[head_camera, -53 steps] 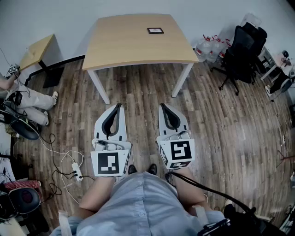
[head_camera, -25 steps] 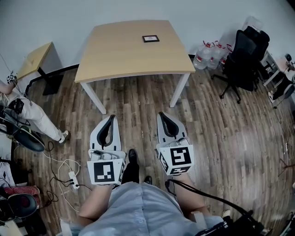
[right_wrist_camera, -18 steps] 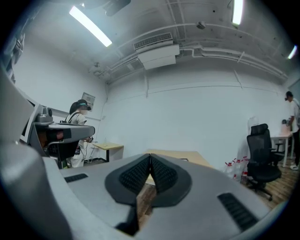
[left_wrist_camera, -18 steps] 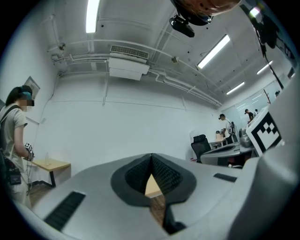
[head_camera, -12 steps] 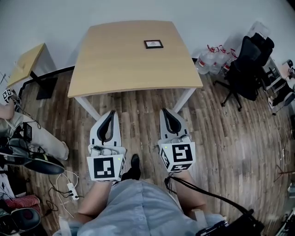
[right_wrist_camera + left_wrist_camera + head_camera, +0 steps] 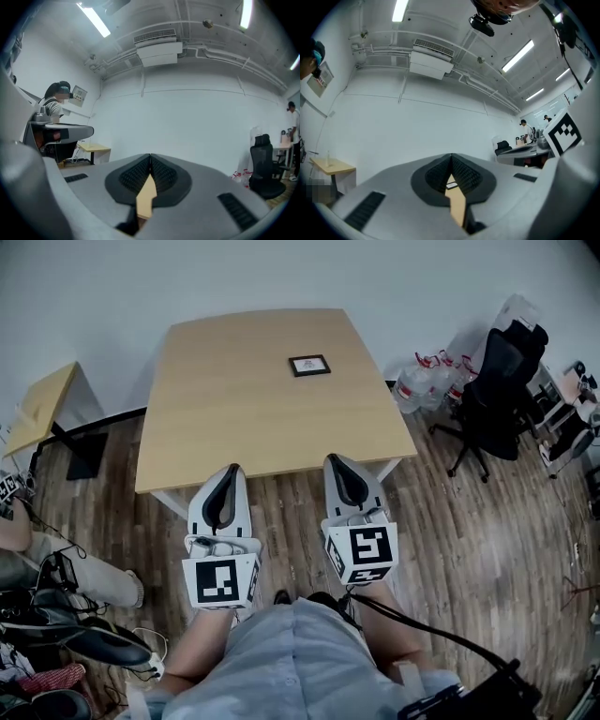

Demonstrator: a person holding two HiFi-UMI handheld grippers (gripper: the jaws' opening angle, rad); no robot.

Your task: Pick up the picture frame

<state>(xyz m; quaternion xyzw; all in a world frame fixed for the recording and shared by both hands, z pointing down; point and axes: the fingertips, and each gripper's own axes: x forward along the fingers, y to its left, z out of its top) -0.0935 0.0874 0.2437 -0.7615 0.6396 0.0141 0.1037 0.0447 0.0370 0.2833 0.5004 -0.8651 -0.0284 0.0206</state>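
A small dark picture frame (image 6: 309, 365) lies flat on the far half of a light wooden table (image 6: 234, 409); through the left jaws it shows as a tiny dark frame (image 6: 452, 185). My left gripper (image 6: 232, 468) hangs at the table's near edge, jaws shut with nothing between them. To its right, my right gripper (image 6: 329, 459) is also shut and empty over that edge. Both point toward the frame, well short of it. In the gripper views the left gripper (image 6: 451, 156) and right gripper (image 6: 150, 156) show tips meeting, tabletop seen through the gap.
A black office chair (image 6: 497, 381) and water bottles (image 6: 422, 381) stand right of the table. A smaller wooden desk (image 6: 42, 404) is at the left. A seated person's legs (image 6: 66, 577) and cables lie at the lower left on the wood floor.
The person has walked toward the table: it and the frame have grown and come nearer, and both grippers now reach its near edge. Jaws stayed shut.
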